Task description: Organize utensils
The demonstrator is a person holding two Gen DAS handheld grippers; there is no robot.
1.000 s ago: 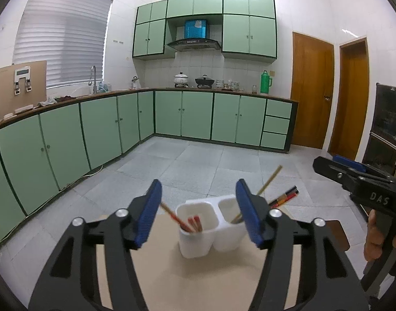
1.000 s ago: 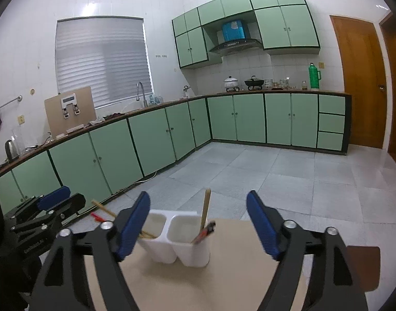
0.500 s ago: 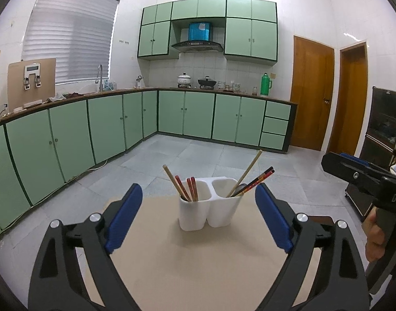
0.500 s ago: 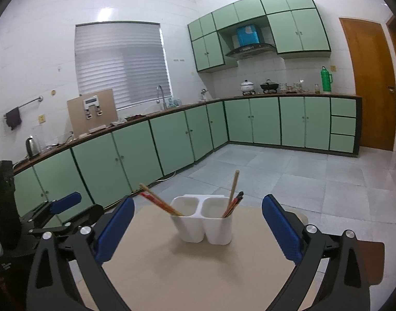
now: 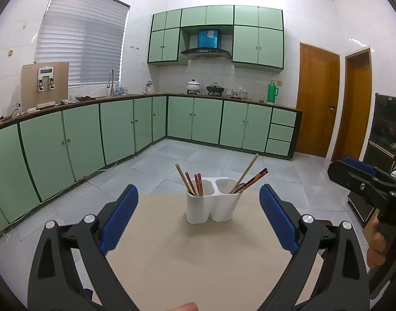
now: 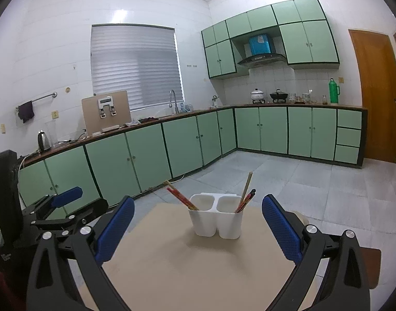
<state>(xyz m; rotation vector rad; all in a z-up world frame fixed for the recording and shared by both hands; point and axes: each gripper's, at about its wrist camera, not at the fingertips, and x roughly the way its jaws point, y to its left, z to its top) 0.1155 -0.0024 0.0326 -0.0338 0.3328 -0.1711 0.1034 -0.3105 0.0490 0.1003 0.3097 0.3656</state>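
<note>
A white two-compartment utensil holder (image 5: 213, 202) stands on the beige table (image 5: 198, 259); it also shows in the right wrist view (image 6: 216, 216). Its left cup holds several chopsticks (image 5: 191, 182), some red. Its right cup holds a pale chopstick and dark red ones (image 5: 247, 178). My left gripper (image 5: 198, 217) is open and empty, held back from the holder. My right gripper (image 6: 198, 226) is open and empty, also back from it. The right gripper shows at the right edge of the left wrist view (image 5: 366, 184); the left gripper shows at the left of the right wrist view (image 6: 60, 207).
Green kitchen cabinets (image 5: 115, 134) run along the far walls, with a tiled floor (image 5: 198, 160) between them and the table. Wooden doors (image 5: 317, 101) stand at the right. The table's far edge lies just behind the holder.
Both grippers have pulled back from the holder and opened wider. The left gripper's jaws were around the holder one second ago and are now well clear of it.
</note>
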